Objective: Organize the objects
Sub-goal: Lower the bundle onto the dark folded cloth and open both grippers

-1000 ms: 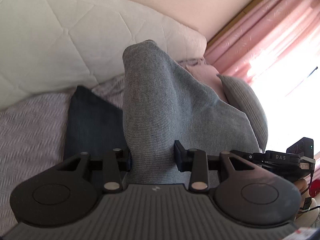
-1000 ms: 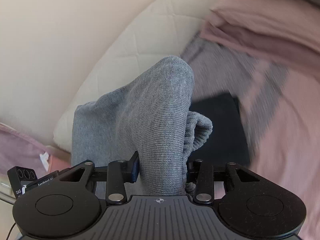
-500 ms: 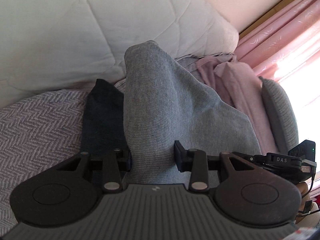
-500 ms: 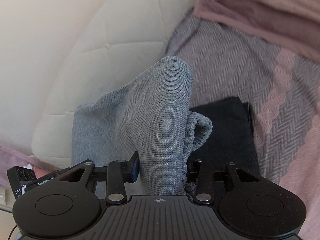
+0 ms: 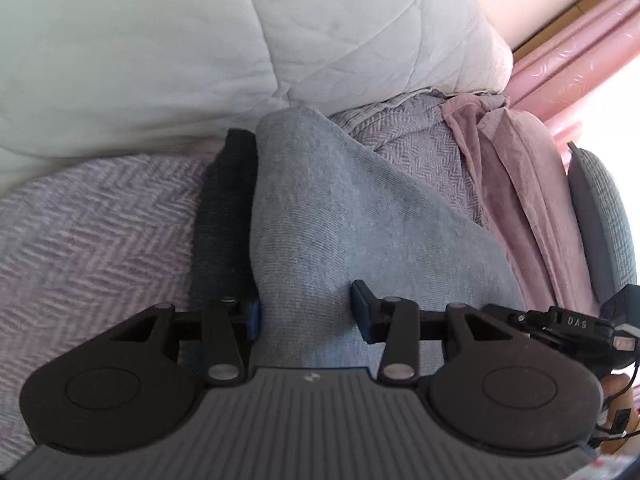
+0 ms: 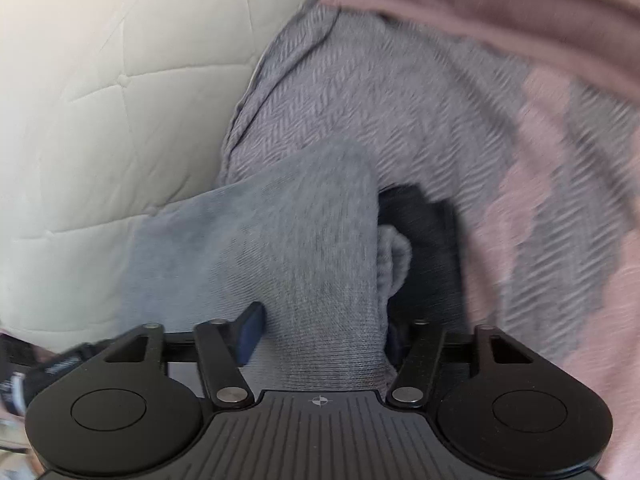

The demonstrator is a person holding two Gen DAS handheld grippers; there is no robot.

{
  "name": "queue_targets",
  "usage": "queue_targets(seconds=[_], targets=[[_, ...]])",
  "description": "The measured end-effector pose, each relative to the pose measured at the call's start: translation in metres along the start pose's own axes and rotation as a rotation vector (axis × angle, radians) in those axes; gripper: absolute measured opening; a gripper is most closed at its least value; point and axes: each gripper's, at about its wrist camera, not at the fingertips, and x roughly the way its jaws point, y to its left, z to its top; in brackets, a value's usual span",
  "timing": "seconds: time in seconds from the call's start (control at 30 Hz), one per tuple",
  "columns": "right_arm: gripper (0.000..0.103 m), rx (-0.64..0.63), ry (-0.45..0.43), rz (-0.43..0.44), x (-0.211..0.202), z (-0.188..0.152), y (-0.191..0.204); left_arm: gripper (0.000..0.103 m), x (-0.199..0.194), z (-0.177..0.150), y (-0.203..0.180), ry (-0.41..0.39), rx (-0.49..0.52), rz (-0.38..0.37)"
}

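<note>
A folded grey knit garment [image 5: 340, 216] hangs between my two grippers above the bed. My left gripper [image 5: 306, 314] is shut on one end of it. My right gripper [image 6: 324, 332] is shut on the other end [image 6: 304, 248]. A folded dark navy garment [image 5: 222, 224] lies flat on the bedspread right under the grey one; it also shows in the right wrist view [image 6: 424, 240]. The grey garment hides most of it.
A herringbone lilac bedspread [image 5: 92, 216] covers the bed. A white quilted pillow [image 5: 160, 40] stands behind the clothes. A crumpled pink cloth [image 5: 516, 184] and a grey cushion [image 5: 600, 216] lie to the right, near pink curtains [image 5: 576, 48].
Both grippers have come down and forward with the grey garment, so the bedspread and the navy garment are much closer. The grip has not changed.
</note>
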Motion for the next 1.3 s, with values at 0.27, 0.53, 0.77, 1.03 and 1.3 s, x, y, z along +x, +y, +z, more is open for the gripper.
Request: queue_targets(seconds=[0.27,0.53,0.77,1.03,1.3], targets=[[0.056,-0.195,-0.342,-0.253,-0.078,-0.062,0.033,0.034,-0.066,-0.037,-0.033,-0.105,0.229,0.075],[0.023,-0.474,-0.31,-0.37,-0.024,-0.118,0.05,0.022,-0.029,-0.084,-0.039,-0.043,0.325,0.198],[0.023,-0.355,-0.249,-0.349,-0.036,-0.087,0.041,0.016,-0.046,-0.076,-0.055,-0.084,0.386,0.232],[0.024,-0.395,-0.319,-0.345,-0.012,-0.071,0.055,0.019,-0.009,-0.046,-0.067,-0.087,0.373,0.327],[0.025,-0.369,-0.374,-0.365,-0.048,-0.1,0.062,0.021,-0.036,-0.07,-0.07,-0.105,0.35,0.353]])
